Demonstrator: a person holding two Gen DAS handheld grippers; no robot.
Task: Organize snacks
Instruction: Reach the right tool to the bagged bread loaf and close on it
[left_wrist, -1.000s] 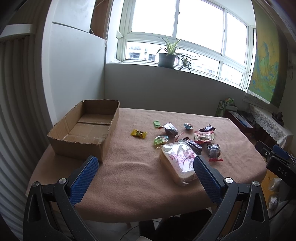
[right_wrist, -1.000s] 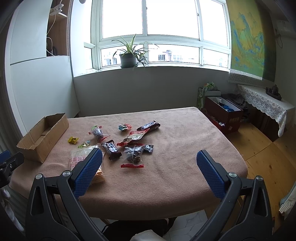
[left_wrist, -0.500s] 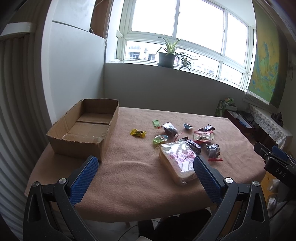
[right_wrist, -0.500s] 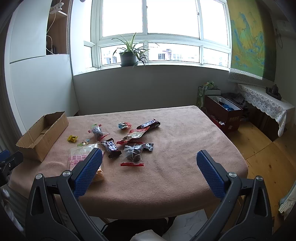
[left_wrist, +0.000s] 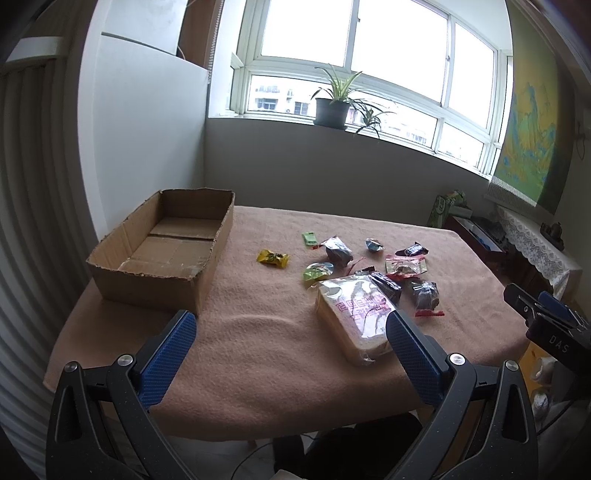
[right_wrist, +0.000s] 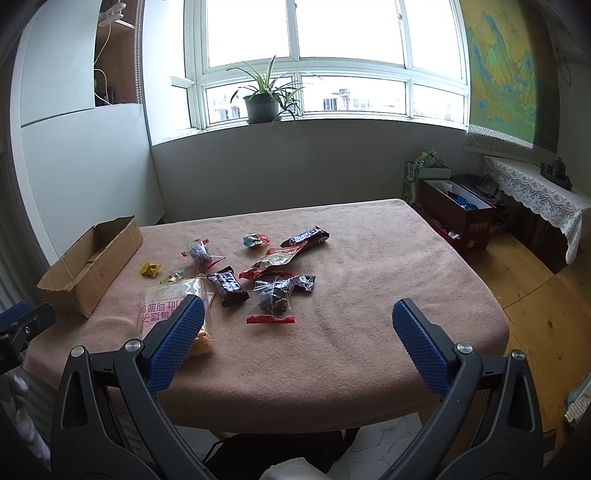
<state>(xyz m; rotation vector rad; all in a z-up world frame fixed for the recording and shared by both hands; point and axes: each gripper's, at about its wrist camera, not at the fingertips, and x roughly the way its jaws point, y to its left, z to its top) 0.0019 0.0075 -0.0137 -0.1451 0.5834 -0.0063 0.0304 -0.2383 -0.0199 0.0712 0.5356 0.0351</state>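
Both grippers hang spread wide and empty at the table's near edge, having crept slightly closer than a second ago. Ahead of the left gripper (left_wrist: 290, 332) sits the cardboard box (left_wrist: 162, 247); the large clear snack bag (left_wrist: 354, 314) lies by its right finger. The smaller snacks (right_wrist: 273, 266) lie unmoved, ahead of the right gripper (right_wrist: 295, 317).

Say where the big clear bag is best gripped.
Probably by the near end of the big clear bag, coming in low from the table's front edge. It lies flat and thick, nearest the left gripper, whose jaws are open; snacks crowd its far side.
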